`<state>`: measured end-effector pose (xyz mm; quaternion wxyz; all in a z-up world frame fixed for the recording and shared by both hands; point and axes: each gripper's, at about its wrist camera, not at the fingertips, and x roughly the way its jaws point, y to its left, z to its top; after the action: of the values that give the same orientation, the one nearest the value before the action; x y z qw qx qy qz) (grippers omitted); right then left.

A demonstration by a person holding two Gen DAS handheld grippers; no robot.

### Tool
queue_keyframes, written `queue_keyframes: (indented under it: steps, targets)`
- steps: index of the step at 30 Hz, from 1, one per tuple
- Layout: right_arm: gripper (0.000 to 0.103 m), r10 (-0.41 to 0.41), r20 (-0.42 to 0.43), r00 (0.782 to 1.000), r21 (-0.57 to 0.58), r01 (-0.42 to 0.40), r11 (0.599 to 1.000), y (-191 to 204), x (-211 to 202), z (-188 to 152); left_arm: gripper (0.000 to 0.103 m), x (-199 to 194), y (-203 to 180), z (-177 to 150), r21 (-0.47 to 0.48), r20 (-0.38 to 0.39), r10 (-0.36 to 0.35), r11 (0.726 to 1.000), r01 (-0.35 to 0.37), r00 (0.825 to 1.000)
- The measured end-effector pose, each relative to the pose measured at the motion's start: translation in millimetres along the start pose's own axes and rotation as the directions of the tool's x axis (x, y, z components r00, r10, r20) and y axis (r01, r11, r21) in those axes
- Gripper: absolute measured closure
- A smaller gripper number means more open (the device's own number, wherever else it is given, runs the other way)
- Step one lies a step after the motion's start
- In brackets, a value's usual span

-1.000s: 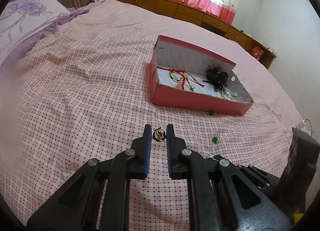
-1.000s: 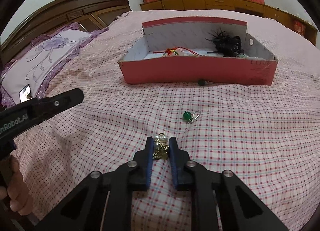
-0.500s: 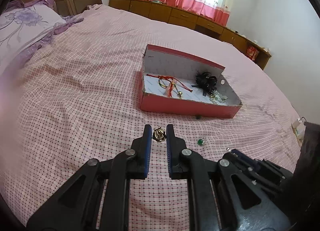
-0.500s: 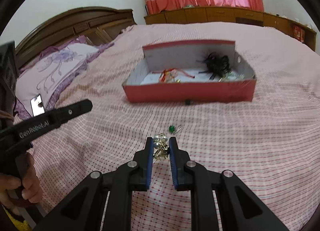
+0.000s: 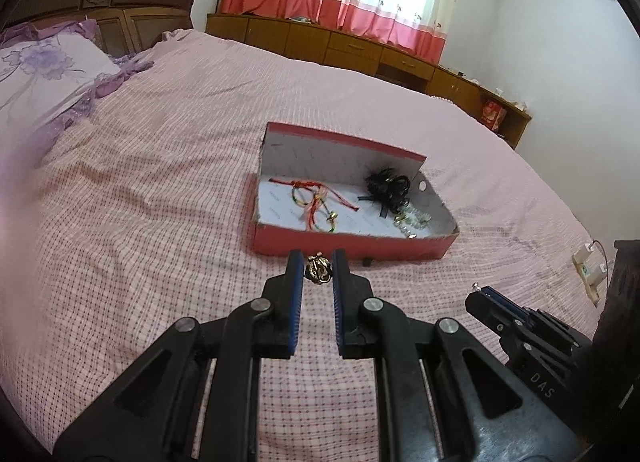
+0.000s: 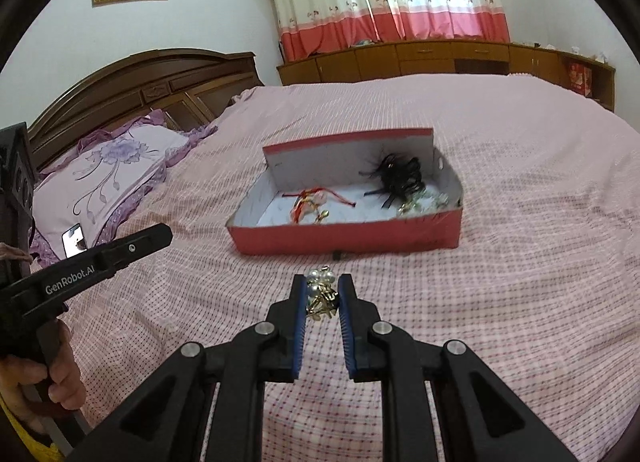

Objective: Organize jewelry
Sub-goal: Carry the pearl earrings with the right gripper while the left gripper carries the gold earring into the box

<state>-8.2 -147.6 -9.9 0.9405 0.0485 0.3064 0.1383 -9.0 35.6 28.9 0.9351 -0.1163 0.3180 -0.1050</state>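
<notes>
A red cardboard box [image 5: 400, 247] [image 6: 348, 239] lies open on the pink checked bed. It holds a red-corded bracelet [image 5: 316, 202], a black feathery hair piece [image 5: 386, 184] and sparkly pieces [image 5: 412, 220]. My left gripper [image 5: 317, 272] is shut on a small gold ring-like trinket [image 5: 318, 272], held in the air short of the box's near wall. My right gripper [image 6: 322, 294] is shut on a gold and pearl brooch [image 6: 320, 294], also in the air short of the box. The right gripper's side also shows low right in the left wrist view [image 5: 520, 326].
A small dark bead [image 5: 366, 261] [image 6: 337, 255] lies on the bed against the box's near wall. A purple floral pillow [image 6: 100, 182] and a phone [image 6: 74, 238] lie at the left by the wooden headboard [image 6: 140, 82]. Low wooden cabinets [image 5: 360, 46] run along the far wall.
Both grippers have risen and pulled back from the bed, each keeping its piece. The box now looks smaller and farther. The green bead on the bed has dropped out of view.
</notes>
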Motion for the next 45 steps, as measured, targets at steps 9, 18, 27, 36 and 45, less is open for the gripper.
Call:
queue_keyframes:
  steps: [9, 18, 27, 36, 45]
  targets:
    - [0.086, -0.012, 0.087, 0.996, -0.021, 0.014, 1.000, -10.4, -5.0, 31.3, 0.097, 12.4, -19.0, 24.0, 0.045, 0.034, -0.017, 0.999, 0.016, 0.999]
    - [0.086, -0.004, 0.157, 0.988, -0.044, 0.011, 0.999, -19.7, 6.8, 66.4, 0.097, 32.4, -29.3, 44.1, 0.074, 0.074, -0.021, 0.997, 0.015, 0.997]
    - [0.086, -0.033, 0.170, 0.985, -0.041, 0.040, 0.998, -37.7, 32.2, 88.0, 0.097, 62.0, -25.9, 62.1, 0.072, 0.098, -0.015, 0.997, 0.008, 0.995]
    - [0.086, -0.084, 0.172, 0.981, -0.025, 0.090, 0.996, -64.4, 69.9, 103.1, 0.097, 97.9, -16.7, 77.7, 0.065, 0.146, 0.020, 0.997, -0.030, 0.989]
    - [0.086, -0.113, 0.173, 0.978, -0.004, 0.115, 0.993, -89.7, 108.5, 115.2, 0.097, 137.0, -7.9, 74.7, 0.065, 0.151, 0.055, 0.996, -0.066, 0.987]
